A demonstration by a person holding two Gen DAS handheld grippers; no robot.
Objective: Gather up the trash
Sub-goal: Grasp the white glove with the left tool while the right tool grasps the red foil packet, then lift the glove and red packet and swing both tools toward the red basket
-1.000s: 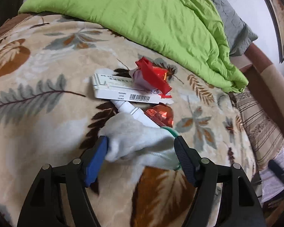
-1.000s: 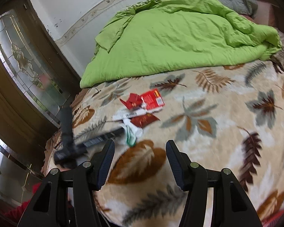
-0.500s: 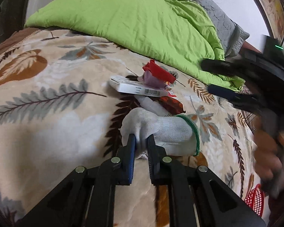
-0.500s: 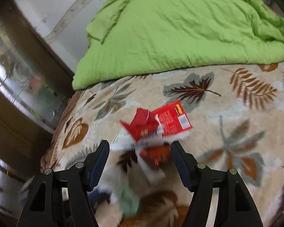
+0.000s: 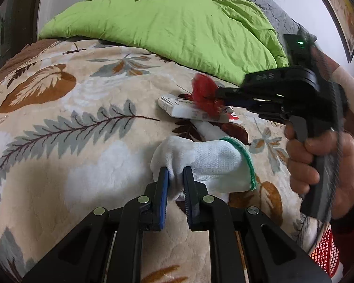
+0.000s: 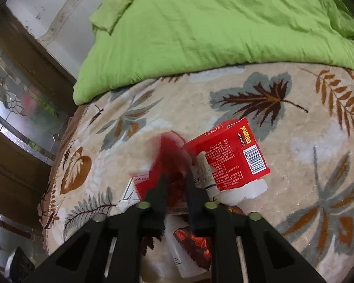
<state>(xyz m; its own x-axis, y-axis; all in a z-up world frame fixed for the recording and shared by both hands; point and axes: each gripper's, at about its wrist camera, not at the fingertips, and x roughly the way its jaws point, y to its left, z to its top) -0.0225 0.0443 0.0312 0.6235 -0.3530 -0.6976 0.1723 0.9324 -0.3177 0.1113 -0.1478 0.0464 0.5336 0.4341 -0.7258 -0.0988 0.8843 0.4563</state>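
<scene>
Left gripper [image 5: 175, 176] is pinching the white glove [image 5: 207, 160] near the bed's [image 5: 59, 141] edge. Right gripper [image 6: 175, 179] has just been closing and is clamping the blurred red wrapper [image 6: 170, 151], left of the red carton [image 6: 233, 160], atop the white box [image 5: 188, 110].

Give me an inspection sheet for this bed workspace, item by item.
Surface: leaf-print blanket on a bed.
Job's things: white glove; red wrapper, blurred; white box; flattened red carton; small tube lying on it.
Clutter: nothing seen.
Grippers: left gripper shut on the white glove; right gripper has just closed on the red wrapper.
Cables: nothing seen.
Surroundings: green duvet, red mesh basket, glass-panelled door.
</scene>
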